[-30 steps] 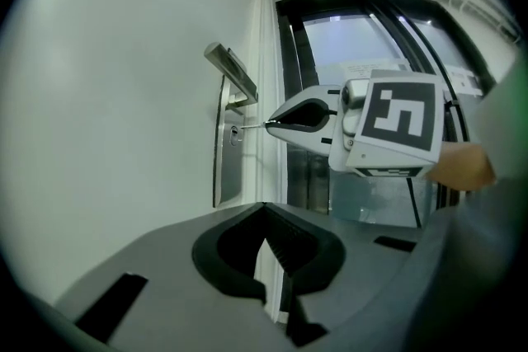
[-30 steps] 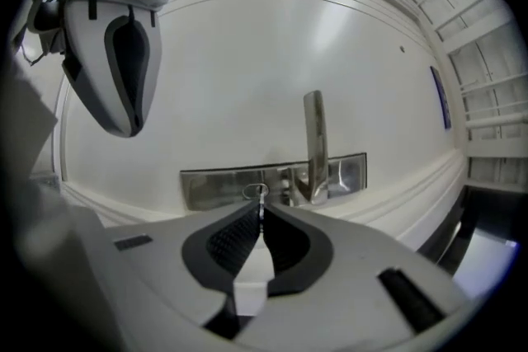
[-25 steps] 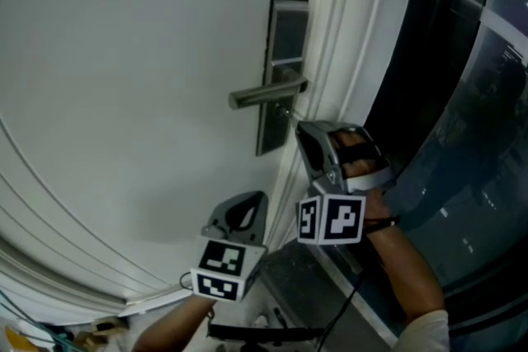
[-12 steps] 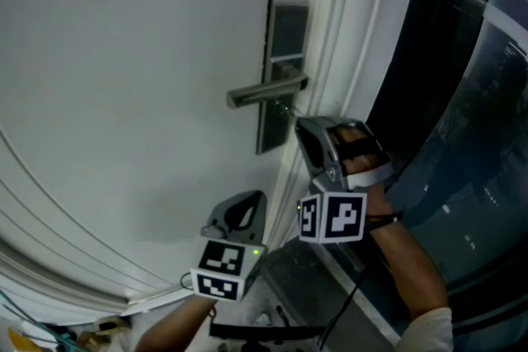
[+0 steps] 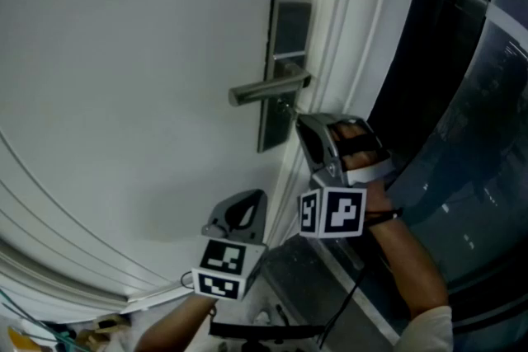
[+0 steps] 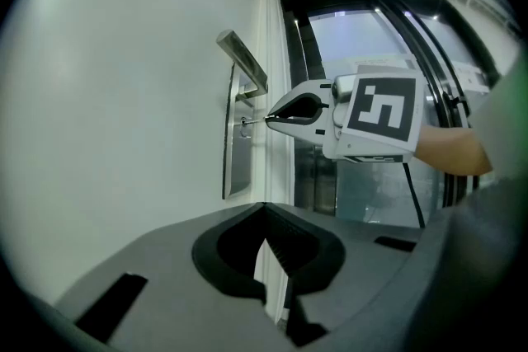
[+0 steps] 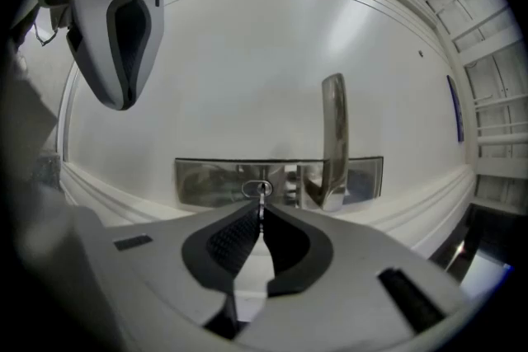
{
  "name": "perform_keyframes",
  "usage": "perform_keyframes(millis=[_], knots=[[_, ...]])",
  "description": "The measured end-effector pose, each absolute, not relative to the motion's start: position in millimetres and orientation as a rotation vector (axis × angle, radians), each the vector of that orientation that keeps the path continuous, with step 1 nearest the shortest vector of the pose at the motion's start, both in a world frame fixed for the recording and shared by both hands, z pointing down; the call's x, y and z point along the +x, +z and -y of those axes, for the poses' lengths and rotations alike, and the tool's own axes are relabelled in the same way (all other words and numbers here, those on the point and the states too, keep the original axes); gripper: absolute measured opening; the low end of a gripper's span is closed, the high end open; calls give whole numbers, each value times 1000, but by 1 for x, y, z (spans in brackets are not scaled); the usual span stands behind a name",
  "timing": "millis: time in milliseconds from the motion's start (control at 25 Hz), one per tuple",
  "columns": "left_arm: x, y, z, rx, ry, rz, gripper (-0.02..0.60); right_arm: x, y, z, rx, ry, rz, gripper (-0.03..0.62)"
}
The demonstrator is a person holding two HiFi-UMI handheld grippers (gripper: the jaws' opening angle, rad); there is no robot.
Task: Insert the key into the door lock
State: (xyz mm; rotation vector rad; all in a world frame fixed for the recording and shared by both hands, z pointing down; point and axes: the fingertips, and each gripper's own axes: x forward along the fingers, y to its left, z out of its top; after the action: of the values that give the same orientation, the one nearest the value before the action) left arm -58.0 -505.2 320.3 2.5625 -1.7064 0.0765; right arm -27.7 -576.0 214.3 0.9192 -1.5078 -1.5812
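The right gripper (image 5: 299, 122) reaches far forward with its jaws pinched together on the key (image 7: 261, 195), and its bare forearm (image 5: 406, 264) trails to the near right. The left gripper (image 5: 257, 198) hangs nearer, to its left, jaws closed together on nothing.

Head view looks down the door (image 5: 124, 53); both gripper views face its lock plate (image 7: 206, 181), right nearest
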Motion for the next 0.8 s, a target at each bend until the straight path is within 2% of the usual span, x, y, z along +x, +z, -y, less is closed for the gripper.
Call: perform_keyframes(millis=[800], knots=[[-78,326,508,2519,78,1746,3,-50,214,603,944,-1597,1480,26]])
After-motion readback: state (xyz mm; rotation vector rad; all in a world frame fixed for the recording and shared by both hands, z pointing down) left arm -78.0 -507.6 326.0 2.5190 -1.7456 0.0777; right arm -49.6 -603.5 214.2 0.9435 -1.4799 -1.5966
